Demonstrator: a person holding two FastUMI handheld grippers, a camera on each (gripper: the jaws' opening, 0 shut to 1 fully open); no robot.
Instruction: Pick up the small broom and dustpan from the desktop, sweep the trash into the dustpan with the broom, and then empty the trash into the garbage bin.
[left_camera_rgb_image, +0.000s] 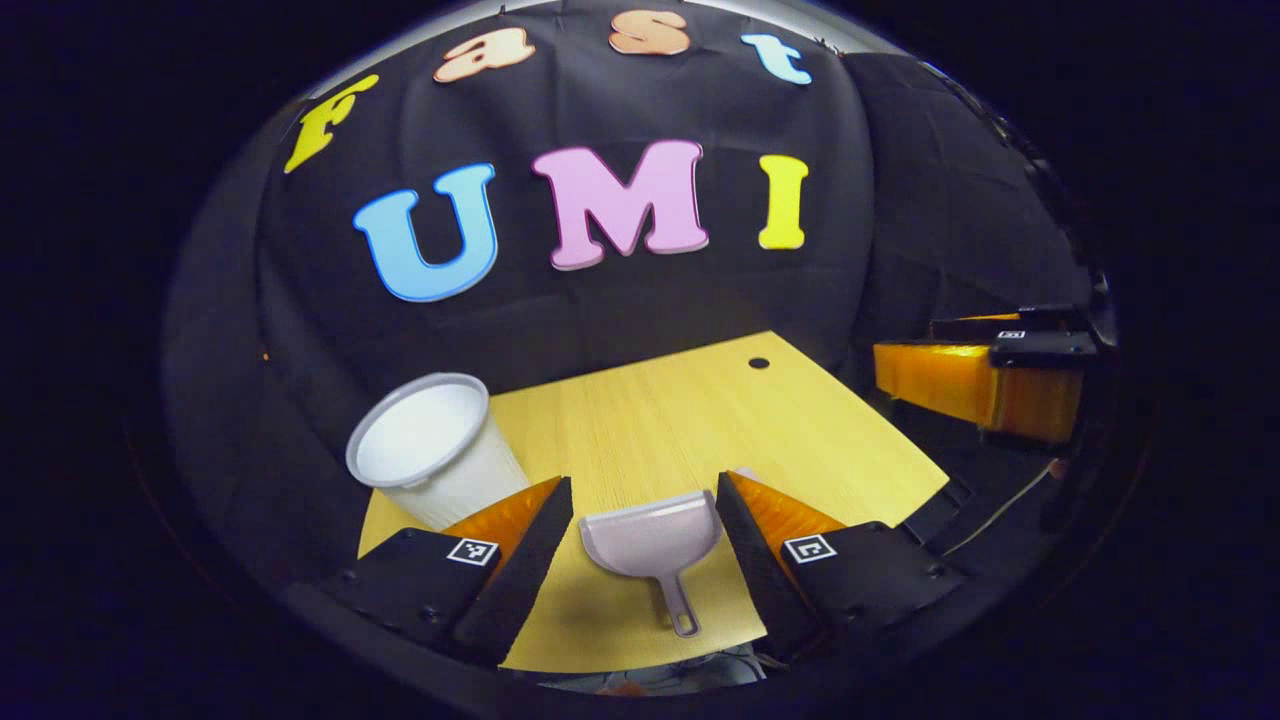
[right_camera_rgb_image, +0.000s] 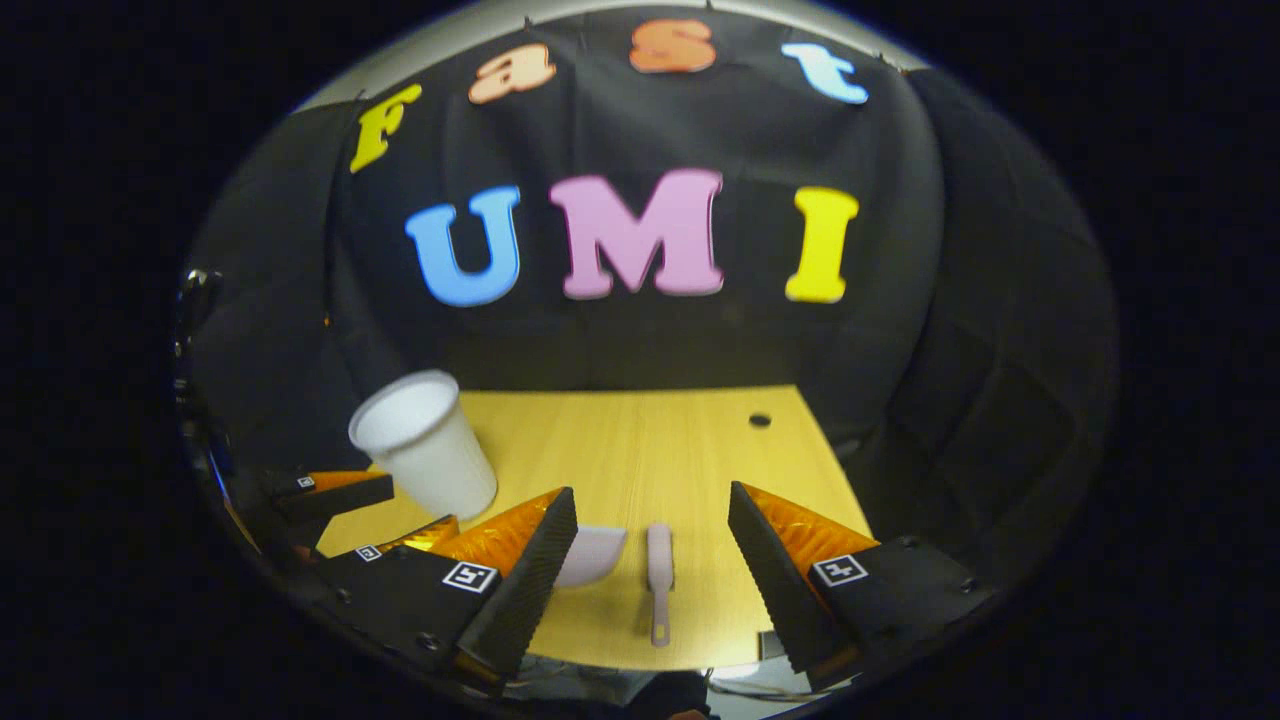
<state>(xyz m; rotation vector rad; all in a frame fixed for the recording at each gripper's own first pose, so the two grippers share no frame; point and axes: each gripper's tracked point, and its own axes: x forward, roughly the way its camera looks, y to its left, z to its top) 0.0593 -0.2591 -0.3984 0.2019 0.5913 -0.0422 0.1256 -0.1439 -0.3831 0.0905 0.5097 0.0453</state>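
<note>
The wooden desktop carries a white garbage bin at its far left (looks like a plastic cup). The left gripper hangs spread wide above the pale dustpan. The right gripper is spread too, over the small broom lying beside it.

Gripper hardware, both units
Left gripper and right gripper: wedge-shaped ribbed jaws, black bodies with visible screws, square black-and-white tags.

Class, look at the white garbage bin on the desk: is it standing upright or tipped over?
Upright: the garbage bin stands on its base, open rim up.
</note>
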